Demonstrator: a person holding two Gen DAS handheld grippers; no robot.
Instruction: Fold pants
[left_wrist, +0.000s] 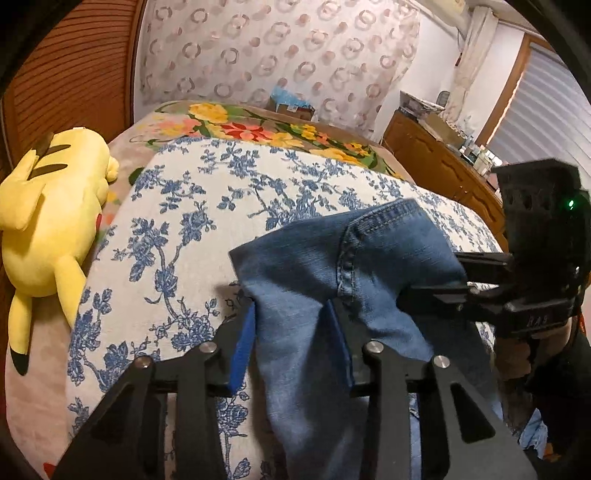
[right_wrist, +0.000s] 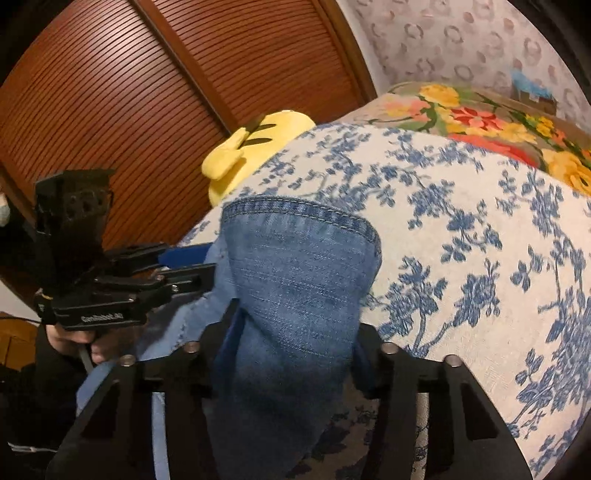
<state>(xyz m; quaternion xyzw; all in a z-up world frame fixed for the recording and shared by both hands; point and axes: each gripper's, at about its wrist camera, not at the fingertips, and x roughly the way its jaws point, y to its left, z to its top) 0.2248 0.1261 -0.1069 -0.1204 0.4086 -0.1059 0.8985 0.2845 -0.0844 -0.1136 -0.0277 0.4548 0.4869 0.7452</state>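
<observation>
Blue denim pants (left_wrist: 314, 258) lie bunched over a blue-and-white floral bed cover (left_wrist: 184, 203). In the left wrist view the denim fills the gap between the blue pads (left_wrist: 242, 347) of my left gripper (left_wrist: 291, 332), which is shut on the fabric. My right gripper (left_wrist: 428, 277) comes in from the right and pinches the same fold. In the right wrist view a hemmed pant leg (right_wrist: 295, 266) runs between the fingers of my right gripper (right_wrist: 295, 350), which is shut on it. There my left gripper (right_wrist: 207, 269) clamps the lighter denim at the left, with a hand (right_wrist: 74, 336) under it.
A yellow plush toy (left_wrist: 48, 206) lies at the bed's left side, also visible as the plush toy (right_wrist: 251, 147). A bright flowered blanket (left_wrist: 251, 129) covers the far end. A wooden dresser (left_wrist: 436, 166) stands at the right, and a slatted wooden door (right_wrist: 110, 92) at the left.
</observation>
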